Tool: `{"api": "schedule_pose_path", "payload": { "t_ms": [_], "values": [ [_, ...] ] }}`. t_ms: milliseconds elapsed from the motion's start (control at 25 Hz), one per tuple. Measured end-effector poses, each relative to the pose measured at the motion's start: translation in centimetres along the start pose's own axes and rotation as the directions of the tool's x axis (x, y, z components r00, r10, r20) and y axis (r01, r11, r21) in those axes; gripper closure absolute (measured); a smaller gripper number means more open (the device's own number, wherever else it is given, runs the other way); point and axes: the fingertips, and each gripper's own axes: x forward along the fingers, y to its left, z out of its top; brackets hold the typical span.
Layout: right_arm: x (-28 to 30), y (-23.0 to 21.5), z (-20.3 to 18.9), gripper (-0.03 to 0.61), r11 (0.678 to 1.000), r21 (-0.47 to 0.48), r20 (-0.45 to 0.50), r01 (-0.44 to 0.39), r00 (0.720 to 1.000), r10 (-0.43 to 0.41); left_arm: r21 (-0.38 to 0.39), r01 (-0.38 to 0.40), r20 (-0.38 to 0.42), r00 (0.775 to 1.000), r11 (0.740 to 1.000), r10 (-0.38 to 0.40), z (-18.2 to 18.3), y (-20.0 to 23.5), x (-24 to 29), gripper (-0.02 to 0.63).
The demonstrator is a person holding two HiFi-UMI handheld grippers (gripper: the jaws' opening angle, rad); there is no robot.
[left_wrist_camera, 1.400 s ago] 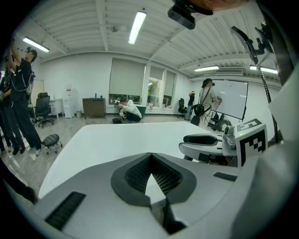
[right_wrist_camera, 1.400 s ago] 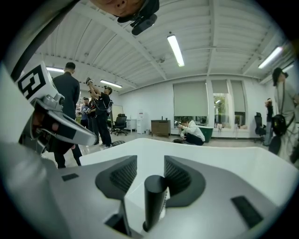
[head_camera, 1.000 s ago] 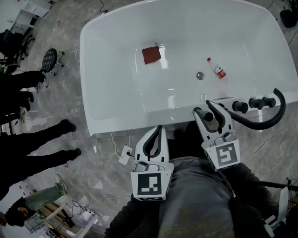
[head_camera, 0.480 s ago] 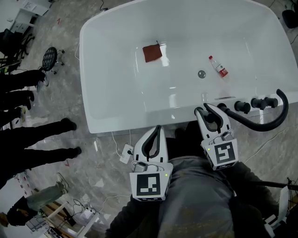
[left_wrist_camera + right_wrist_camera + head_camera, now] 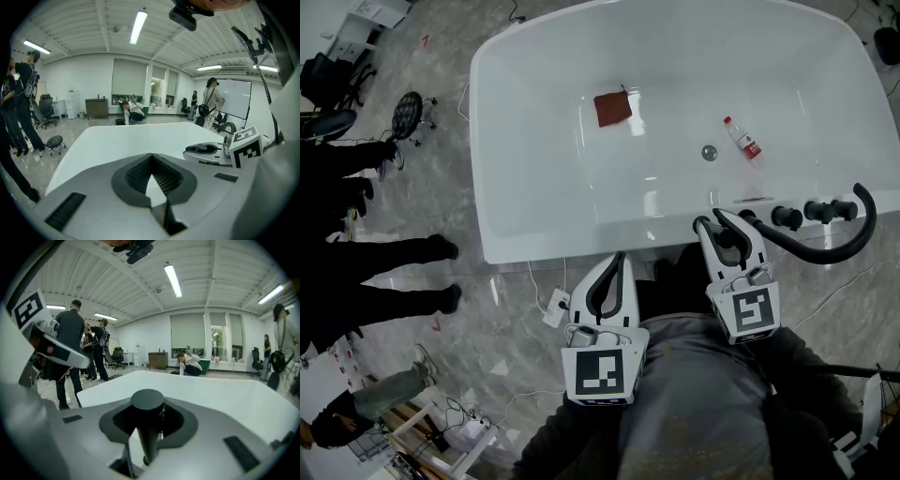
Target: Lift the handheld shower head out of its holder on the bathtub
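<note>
Our right claw has just been closing on the black handheld shower head, now gripped upright between its jaws at the bathtub rim. Our left claw, jaws together and empty, has the shower head well to its right.

Your head cam looks steeply down, bathtub filling the upper frame; both gripper cams skim close across that same tub.
</note>
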Motion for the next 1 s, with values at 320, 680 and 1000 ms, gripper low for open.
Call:
{"api": "schedule_pose_path", "payload": {
  "t_ms": [320, 680, 1000],
  "values": [
    [-1.8, 0.8, 4.4, 0.474, 0.999, -0.033, 0.038, -0.01, 0.999, 0.011, -0.003, -0.001, 0.028, 1.0, 1.0, 0.001, 2.5, -0.7, -2.3, 0.611],
    [-4.2, 1.7, 10.1, 0.474, 0.999, -0.04, 0.081, -0.011, 0.997, 0.015, 0.005, -0.001, 0.08, 0.997, 1.0, 0.0, 6.8, -1.0, -5.4, 0.611],
    [-7.3, 2.6, 17.3, 0.474, 0.995, -0.091, 0.133, -0.039, 0.99, 0.051, 0.012, -0.023, 0.171, 0.985, 1.0, 0.021, 11.7, -1.0, -8.5, 0.611]
  ]
}}
